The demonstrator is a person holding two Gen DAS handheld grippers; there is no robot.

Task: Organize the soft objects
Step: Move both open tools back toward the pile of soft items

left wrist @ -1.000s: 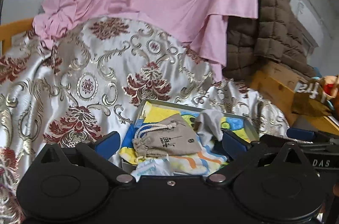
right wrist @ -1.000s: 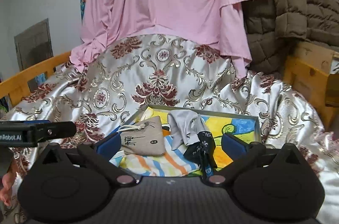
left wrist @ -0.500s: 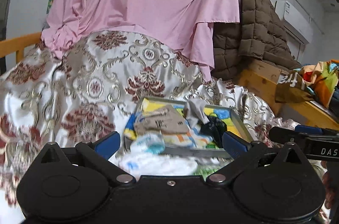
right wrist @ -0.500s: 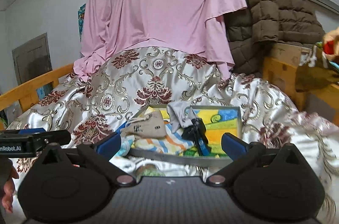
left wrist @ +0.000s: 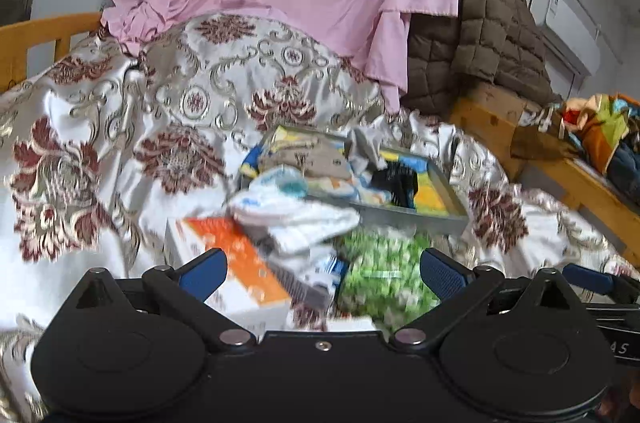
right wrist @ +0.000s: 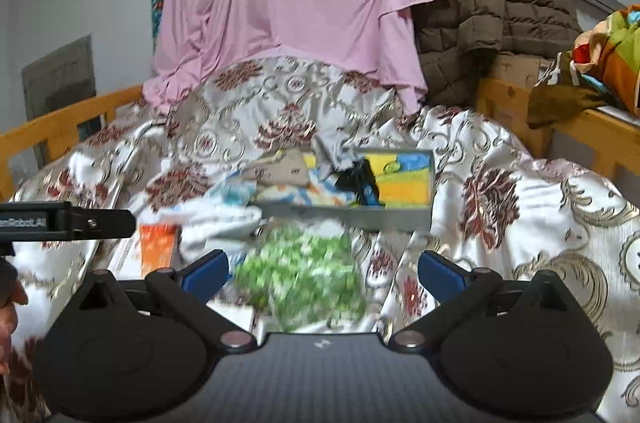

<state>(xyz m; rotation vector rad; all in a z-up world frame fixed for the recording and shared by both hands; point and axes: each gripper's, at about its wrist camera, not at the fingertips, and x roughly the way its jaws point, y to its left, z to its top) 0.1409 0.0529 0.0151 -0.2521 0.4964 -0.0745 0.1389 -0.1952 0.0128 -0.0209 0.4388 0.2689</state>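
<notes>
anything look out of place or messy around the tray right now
Yes. A white cloth with blue marks hangs over the near left corner of the grey tray instead of lying inside it. A green patterned bundle and an orange and white box lie loose on the satin bedspread in front. Both grippers are open and empty.
</notes>
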